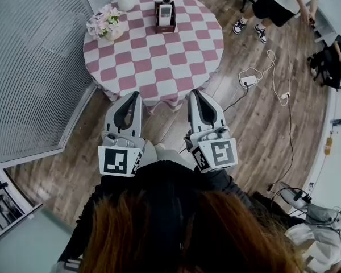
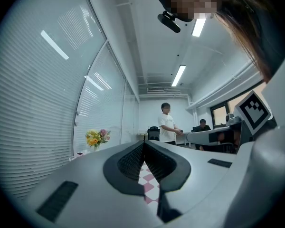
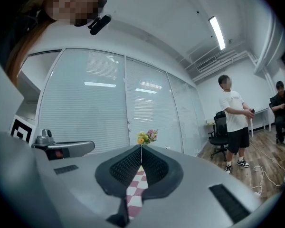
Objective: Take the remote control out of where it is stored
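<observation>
Wooden floorboards [image 1: 256,129] run under a round table [image 1: 159,61] covered in a pink-and-white checked cloth, with a glass wall with blinds [image 1: 34,67] to its left in the head view. On the far side of the table stands a dark holder [image 1: 165,26], and the remote control [image 1: 166,11] sits upright in it, pale against the dark box. Two bunches of flowers share the cloth: a white vase [image 1: 125,0] just left of the holder and a pink bouquet [image 1: 105,24] nearer the table's left edge.

The left gripper [image 1: 136,94] and the right gripper [image 1: 193,93] are held side by side at the near edge of the table, well apart from the holder, both pointing towards it. Each has its fingers pressed together at the tips with nothing between them (only a sliver of checked cloth shows below the meeting point): the left gripper's pads [image 2: 128,163] meet, and so do the right gripper's pads [image 3: 126,167].

A person [image 1: 284,1] stands beyond the table at the upper right, and a power strip [image 1: 249,80] with white cables lies on the floor.
</observation>
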The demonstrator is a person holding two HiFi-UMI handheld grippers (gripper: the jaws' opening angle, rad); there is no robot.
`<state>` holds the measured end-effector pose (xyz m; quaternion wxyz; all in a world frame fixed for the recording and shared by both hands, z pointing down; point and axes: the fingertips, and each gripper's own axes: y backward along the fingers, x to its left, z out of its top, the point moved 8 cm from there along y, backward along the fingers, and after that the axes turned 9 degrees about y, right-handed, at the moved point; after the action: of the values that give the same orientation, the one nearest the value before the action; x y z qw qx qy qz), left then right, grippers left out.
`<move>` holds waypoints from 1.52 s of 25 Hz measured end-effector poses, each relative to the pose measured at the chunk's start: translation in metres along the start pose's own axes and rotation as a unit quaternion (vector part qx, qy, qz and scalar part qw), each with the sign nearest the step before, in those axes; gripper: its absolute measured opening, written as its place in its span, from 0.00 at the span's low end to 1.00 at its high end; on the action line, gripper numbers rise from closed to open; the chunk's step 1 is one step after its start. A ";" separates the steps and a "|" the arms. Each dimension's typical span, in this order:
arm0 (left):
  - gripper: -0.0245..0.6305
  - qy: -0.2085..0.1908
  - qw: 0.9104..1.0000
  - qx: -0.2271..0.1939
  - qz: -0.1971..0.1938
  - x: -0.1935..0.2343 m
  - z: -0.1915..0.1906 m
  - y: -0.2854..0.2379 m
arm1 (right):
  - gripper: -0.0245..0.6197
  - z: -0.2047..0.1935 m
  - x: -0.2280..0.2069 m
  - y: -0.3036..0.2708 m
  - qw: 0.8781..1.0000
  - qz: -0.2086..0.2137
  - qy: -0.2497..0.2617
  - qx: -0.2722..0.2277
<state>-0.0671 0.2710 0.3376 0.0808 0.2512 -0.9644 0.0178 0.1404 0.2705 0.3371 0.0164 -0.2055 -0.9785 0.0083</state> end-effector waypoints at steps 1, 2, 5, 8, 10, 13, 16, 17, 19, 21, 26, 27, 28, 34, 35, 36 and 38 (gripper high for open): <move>0.05 -0.001 1.000 0.000 0.001 0.000 0.000 -0.002 | 0.06 0.000 -0.002 -0.001 1.000 0.000 -0.001 0.000; 0.05 -0.002 1.000 0.000 0.002 0.000 0.001 -0.004 | 0.06 0.000 -0.004 -0.002 1.000 0.000 -0.001 0.000; 0.05 -0.006 1.000 -0.004 0.006 0.000 0.004 -0.009 | 0.06 0.000 -0.010 -0.006 1.000 0.001 -0.001 0.000; 0.05 -0.005 1.000 -0.004 0.009 0.001 0.004 -0.015 | 0.06 0.000 -0.015 -0.011 1.000 0.003 -0.003 0.000; 0.05 -0.004 1.000 -0.001 0.009 0.003 0.001 -0.019 | 0.06 -0.003 -0.017 -0.014 1.000 0.003 -0.005 0.001; 0.05 -0.002 1.000 0.002 0.008 0.007 -0.002 -0.026 | 0.06 -0.007 -0.021 -0.022 1.000 0.000 -0.008 0.006; 0.05 -0.001 1.000 0.003 0.005 0.017 -0.003 -0.039 | 0.06 -0.009 -0.024 -0.034 1.000 -0.004 -0.007 0.009; 0.05 0.000 1.000 0.003 0.003 0.020 -0.004 -0.044 | 0.06 -0.011 -0.026 -0.038 1.000 -0.006 -0.007 0.010; 0.05 0.001 1.000 0.005 -0.003 0.026 -0.005 -0.056 | 0.06 -0.013 -0.030 -0.048 1.000 -0.012 -0.006 0.014; 0.05 0.003 1.000 0.006 -0.009 0.034 -0.004 -0.070 | 0.06 -0.014 -0.035 -0.061 1.000 -0.016 -0.007 0.018; 0.05 0.006 1.000 0.008 -0.022 0.062 0.005 -0.104 | 0.06 -0.010 -0.041 -0.101 0.999 -0.023 -0.004 0.022; 0.05 0.007 1.000 0.008 -0.025 0.068 0.006 -0.110 | 0.06 -0.009 -0.041 -0.109 0.999 -0.025 -0.004 0.021; 0.05 0.007 1.000 0.009 -0.027 0.074 0.007 -0.116 | 0.06 -0.008 -0.042 -0.117 0.999 -0.027 -0.004 0.021; 0.05 0.014 0.999 0.011 -0.042 0.110 0.015 -0.150 | 0.06 -0.002 -0.042 -0.161 0.999 -0.038 0.001 0.025; 0.05 0.015 0.999 0.011 -0.045 0.115 0.016 -0.156 | 0.06 -0.001 -0.042 -0.166 0.999 -0.041 0.002 0.025; 0.05 0.015 0.999 0.012 -0.050 0.119 0.017 -0.161 | 0.06 0.000 -0.042 -0.171 0.999 -0.045 0.002 0.026; 0.05 0.014 0.998 0.013 -0.059 0.127 0.019 -0.171 | 0.06 0.002 -0.044 -0.181 0.998 -0.053 0.002 0.026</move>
<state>-0.0959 0.0587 0.3385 0.0923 0.3087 -0.9462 0.0291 0.1077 0.0870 0.3384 0.0246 -0.1529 -0.9874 0.0325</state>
